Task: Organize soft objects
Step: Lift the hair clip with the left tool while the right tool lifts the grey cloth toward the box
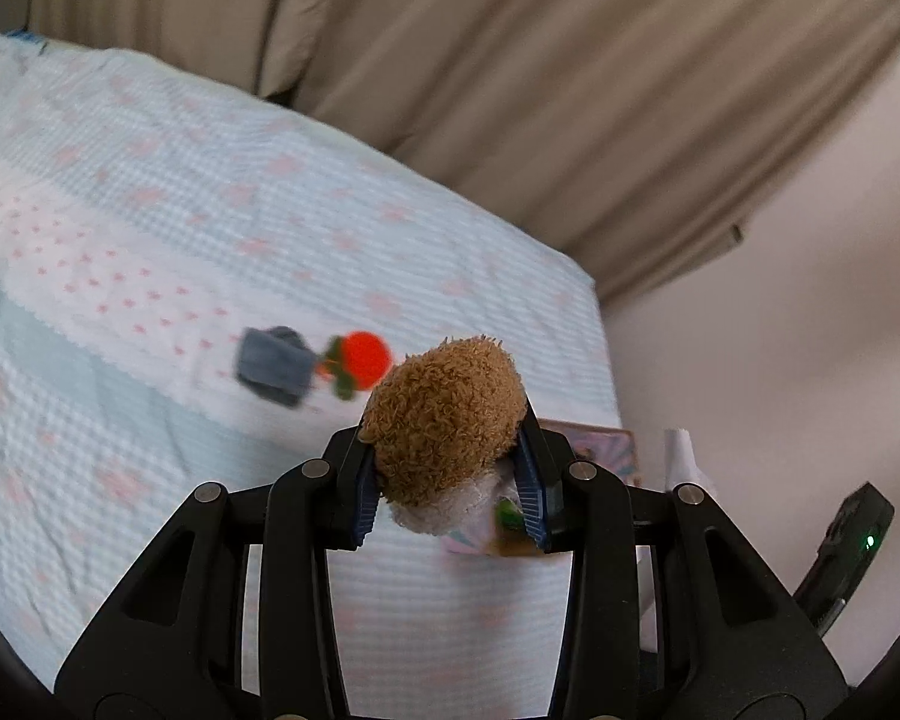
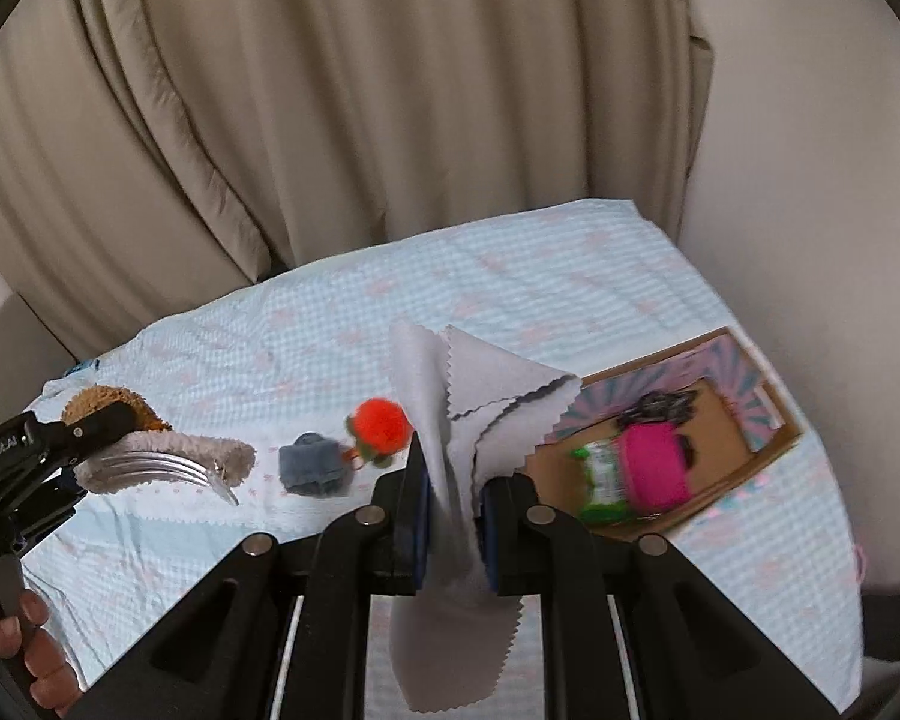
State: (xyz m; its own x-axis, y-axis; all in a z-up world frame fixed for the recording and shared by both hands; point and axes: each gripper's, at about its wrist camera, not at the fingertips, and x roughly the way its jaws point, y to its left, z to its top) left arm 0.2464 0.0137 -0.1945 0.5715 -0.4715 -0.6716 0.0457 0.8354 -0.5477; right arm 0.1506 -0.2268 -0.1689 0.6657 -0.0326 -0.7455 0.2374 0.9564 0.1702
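Left tongs (image 1: 447, 483): black linkage arms with blue ribbed pads, pinching a plush hair clip (image 1: 444, 420) whose top is a rounded brown mound of curly pile over a paler, terry-like band. In the right wrist view the same clip (image 2: 168, 450) shows as an elongated fuzzy cream strip with curved metal prongs beneath it, held above the bed, with the brown mound behind the left tongs (image 2: 84, 426).

Right tongs (image 2: 450, 516): pads pressed onto a thin grey cloth (image 2: 468, 396), smooth and matte, with zigzag pinked edges; it fans upward in loose folds and hangs limp below the pads.

Bed (image 2: 570, 276): covered by a puckered, seersucker-like sheet in pale blue and white with faint pink motifs; a white panel with small pink crosses (image 1: 90, 276) lies across it.

On the sheet, touching or just beside each other: a small folded blue-grey fabric piece (image 2: 312, 462), boxy in outline, and a round orange-red pompom (image 2: 381, 420), fuzzy, with green leaf-like trim.

Cardboard box (image 2: 774, 444): shallow, rectangular, brown inside with a pink and teal sunburst print on its flap, lying on the bed to the right. It contains a bright pink rounded soft item (image 2: 654, 468), a green-and-white item (image 2: 600, 480), blurred, and a dark tangled object (image 2: 660, 405).

Background: beige curtain (image 2: 330, 120) in heavy vertical folds.
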